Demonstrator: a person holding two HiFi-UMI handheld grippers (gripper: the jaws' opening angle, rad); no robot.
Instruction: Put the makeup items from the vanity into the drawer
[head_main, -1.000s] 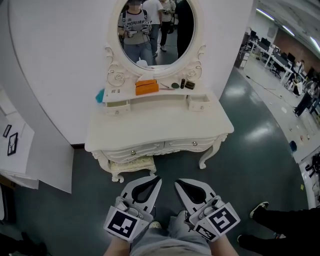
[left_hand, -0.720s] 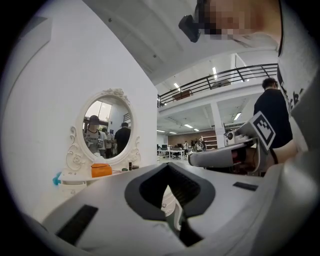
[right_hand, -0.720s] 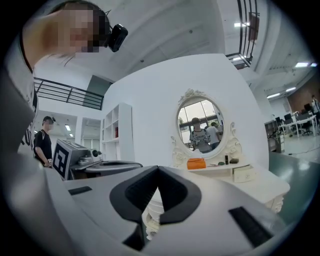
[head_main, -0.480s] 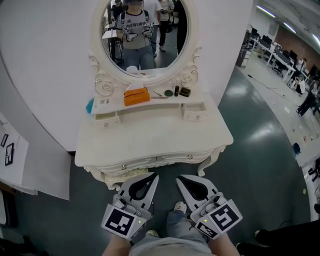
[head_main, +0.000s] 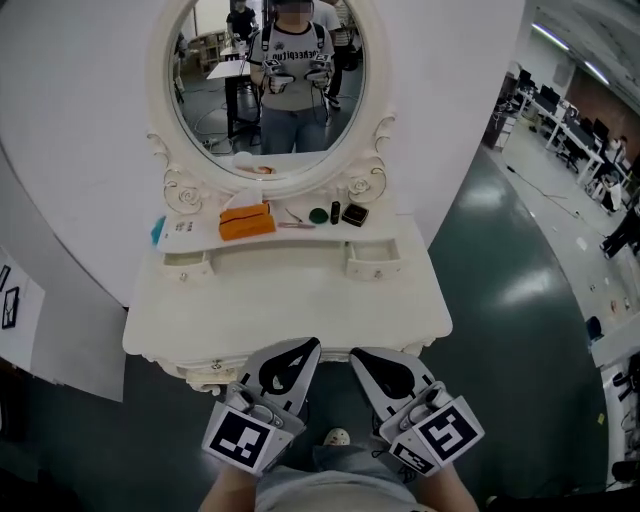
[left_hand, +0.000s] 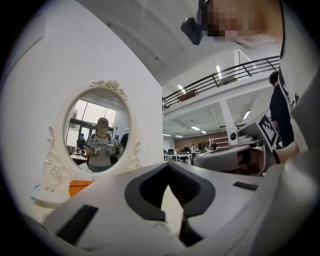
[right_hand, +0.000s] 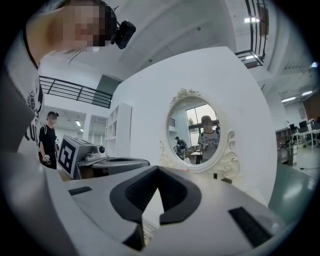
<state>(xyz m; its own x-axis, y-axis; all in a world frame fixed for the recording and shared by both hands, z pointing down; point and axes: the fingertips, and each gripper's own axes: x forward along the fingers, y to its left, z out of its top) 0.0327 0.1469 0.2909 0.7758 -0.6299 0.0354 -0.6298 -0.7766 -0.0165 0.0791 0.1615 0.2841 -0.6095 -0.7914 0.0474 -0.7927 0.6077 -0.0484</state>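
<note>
Both left gripper (head_main: 308, 345) and right gripper (head_main: 356, 355) are clenched, empty; the vanity (head_main: 290, 300) stands at 12 o'clock, orange box (head_main: 246, 222) on it.

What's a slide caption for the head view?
Both empty, jaws shut, the left gripper and right gripper face a vanity holding an orange pouch and makeup items.
</note>
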